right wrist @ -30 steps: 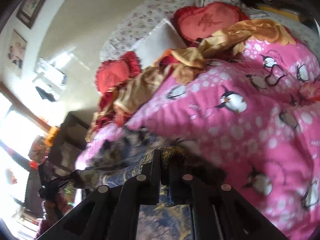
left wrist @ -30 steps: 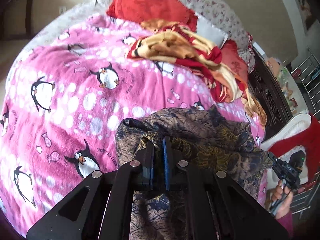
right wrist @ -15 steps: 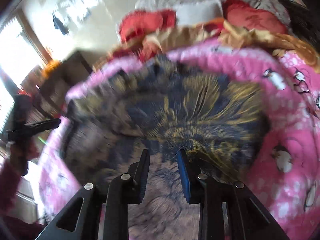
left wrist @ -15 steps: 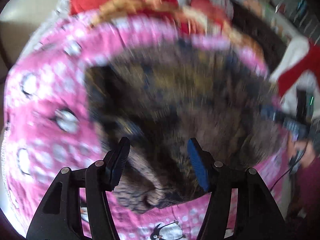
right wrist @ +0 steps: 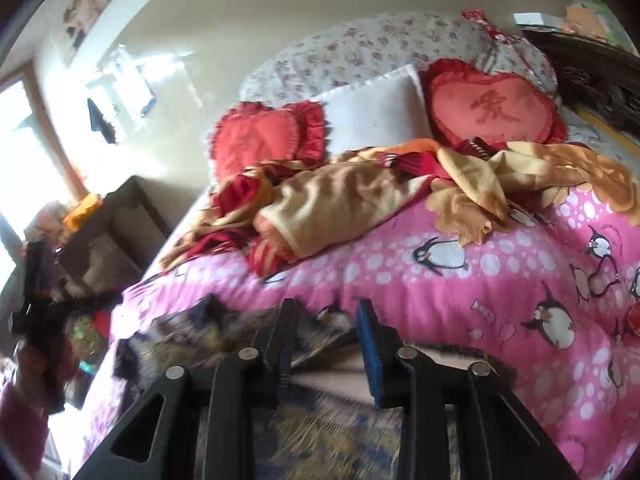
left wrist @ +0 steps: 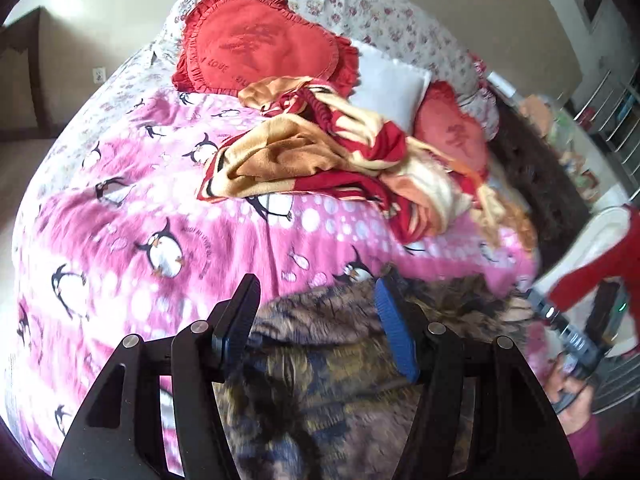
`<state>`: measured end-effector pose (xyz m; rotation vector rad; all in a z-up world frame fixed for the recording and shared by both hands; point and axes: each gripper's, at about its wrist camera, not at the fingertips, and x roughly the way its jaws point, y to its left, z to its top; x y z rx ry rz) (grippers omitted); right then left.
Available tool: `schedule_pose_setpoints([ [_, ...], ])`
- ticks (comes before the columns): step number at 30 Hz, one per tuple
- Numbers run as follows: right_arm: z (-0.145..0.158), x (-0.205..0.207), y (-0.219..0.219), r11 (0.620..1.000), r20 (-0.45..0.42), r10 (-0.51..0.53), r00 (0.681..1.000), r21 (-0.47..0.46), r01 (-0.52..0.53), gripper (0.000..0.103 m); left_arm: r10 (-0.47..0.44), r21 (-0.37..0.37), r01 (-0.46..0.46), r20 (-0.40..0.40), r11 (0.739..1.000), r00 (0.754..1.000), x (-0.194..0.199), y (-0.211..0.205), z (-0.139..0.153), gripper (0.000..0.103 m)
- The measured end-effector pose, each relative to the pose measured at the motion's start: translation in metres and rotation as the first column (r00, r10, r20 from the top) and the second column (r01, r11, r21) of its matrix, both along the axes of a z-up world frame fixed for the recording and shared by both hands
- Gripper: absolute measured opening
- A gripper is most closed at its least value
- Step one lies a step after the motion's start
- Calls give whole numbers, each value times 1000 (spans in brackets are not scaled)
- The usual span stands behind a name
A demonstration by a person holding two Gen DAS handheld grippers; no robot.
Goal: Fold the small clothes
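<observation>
Left wrist: my left gripper (left wrist: 316, 312) has just let go, gaping over the dark patterned garment (left wrist: 340, 380). My right gripper (right wrist: 326, 336) has been opening too, fingers narrowly parted, empty. Fold laid, I reckon.

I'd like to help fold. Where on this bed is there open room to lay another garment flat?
The widest free patch is the pink penguin blanket, bounded by the dark patterned garment under the grippers and the crumpled red-and-tan blanket. More bare pink shows in the right wrist view. The head end is crowded with heart cushions and a white pillow.
</observation>
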<state>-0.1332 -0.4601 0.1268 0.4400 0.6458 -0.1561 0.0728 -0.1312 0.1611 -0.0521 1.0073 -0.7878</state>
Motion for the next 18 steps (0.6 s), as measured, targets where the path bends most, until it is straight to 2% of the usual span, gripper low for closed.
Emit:
schedule_pose_setpoints([
  [3,-2,-23,24,994,-23,105,994,-4,-105,36,-111,44,109,42,993,993,-33,14,-2,60],
  [6,-25,-30,61,970,-98,243,965,13,-243,36,-201,125,198,17,972,979,-57,18,-23,60],
  [10,-59,3,118,919,-221,372,901,-46,-391,36,-248,267,257,-65,929,967,-74,4,-71,60],
  [12,-68,29,133,910,-240,383,892,-65,-408,36,-237,301,259,-108,918,966,-68,-10,-89,60],
  [14,-69,67,139,922,-229,358,905,-66,-382,36,-222,307,252,-130,918,966,-57,-20,-96,60],
  [15,-65,77,138,929,-214,344,914,-64,-365,36,-204,290,233,-127,928,971,-45,-26,-90,60],
  [16,-58,95,134,944,-170,309,936,-61,-323,36,-187,259,212,-117,942,975,-35,-28,-83,60],
  [18,-46,115,123,965,-102,258,961,-25,-261,36,-100,156,108,-60,982,993,-10,-22,-55,60],
])
